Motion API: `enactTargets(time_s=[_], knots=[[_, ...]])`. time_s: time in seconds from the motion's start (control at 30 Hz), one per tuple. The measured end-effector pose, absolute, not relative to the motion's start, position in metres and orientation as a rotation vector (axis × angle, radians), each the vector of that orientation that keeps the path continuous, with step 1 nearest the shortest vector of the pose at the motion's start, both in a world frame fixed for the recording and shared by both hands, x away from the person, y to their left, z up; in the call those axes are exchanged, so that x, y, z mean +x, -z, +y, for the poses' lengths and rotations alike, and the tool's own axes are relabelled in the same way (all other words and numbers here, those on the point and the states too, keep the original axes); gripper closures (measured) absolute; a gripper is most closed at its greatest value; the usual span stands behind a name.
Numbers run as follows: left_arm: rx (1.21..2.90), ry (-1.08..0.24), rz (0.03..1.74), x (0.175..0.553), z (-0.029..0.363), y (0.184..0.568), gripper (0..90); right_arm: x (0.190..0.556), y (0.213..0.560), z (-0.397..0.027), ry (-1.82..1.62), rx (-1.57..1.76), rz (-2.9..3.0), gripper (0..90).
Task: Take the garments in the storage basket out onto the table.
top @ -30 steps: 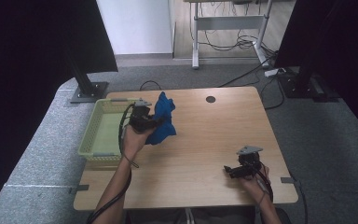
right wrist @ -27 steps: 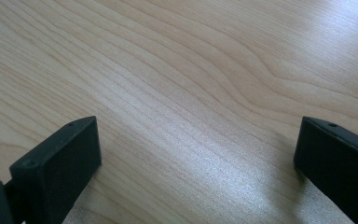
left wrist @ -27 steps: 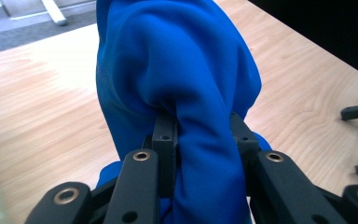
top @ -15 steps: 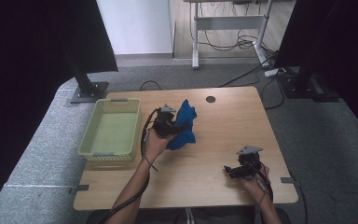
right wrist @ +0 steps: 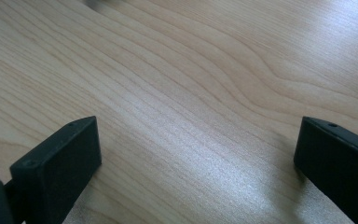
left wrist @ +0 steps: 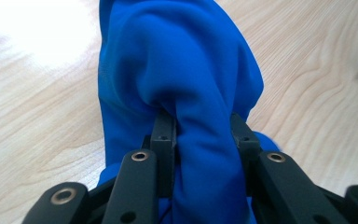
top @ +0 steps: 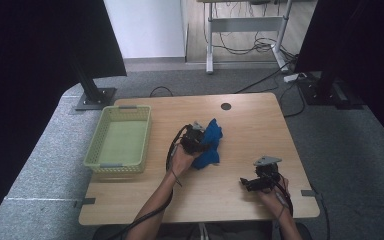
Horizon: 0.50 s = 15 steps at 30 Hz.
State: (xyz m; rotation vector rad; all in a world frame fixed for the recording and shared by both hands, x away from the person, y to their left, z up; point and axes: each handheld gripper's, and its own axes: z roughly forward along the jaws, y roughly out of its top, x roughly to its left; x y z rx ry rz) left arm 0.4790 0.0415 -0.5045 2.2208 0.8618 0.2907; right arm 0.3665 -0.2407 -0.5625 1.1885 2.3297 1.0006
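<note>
A bright blue cloth (top: pixel 209 145) hangs bunched from my left gripper (top: pixel 200 142) over the middle of the wooden table (top: pixel 240 125), its lower end touching the top. In the left gripper view the cloth (left wrist: pixel 182 79) is pinched in a thick fold between the two black jaws of the left gripper (left wrist: pixel 200 135), which is shut on it. My right gripper (top: pixel 247 184) rests low near the table's front right edge. Seen from the right gripper view, the right gripper (right wrist: pixel 198 154) stands wide open over bare wood, with nothing between its jaws.
A pale green plastic basket (top: pixel 120 140) sits at the table's left side, with nothing visible inside it. A round cable hole (top: pixel 225 106) lies near the far edge. Dark screens and stand feet flank the table on the floor.
The left hand has carried the blue cloth from beside the basket rightward and down to the middle of the table. The right gripper has stayed where it was.
</note>
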Motion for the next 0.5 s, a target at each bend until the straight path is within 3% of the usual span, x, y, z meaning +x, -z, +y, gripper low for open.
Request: enactTargets(time_s=[0.2, 0.5], knots=[[2.279, -0.323, 0.854, 0.486, 0.038, 0.524, 66.7, 0.366, 0.563, -0.241, -1.001, 1.189, 2.331, 0.2], [2.229, -0.301, 0.899, 0.494, 0.040, 0.539, 46.3, 0.366, 0.563, -0.241, -1.002, 1.187, 2.332, 0.2]])
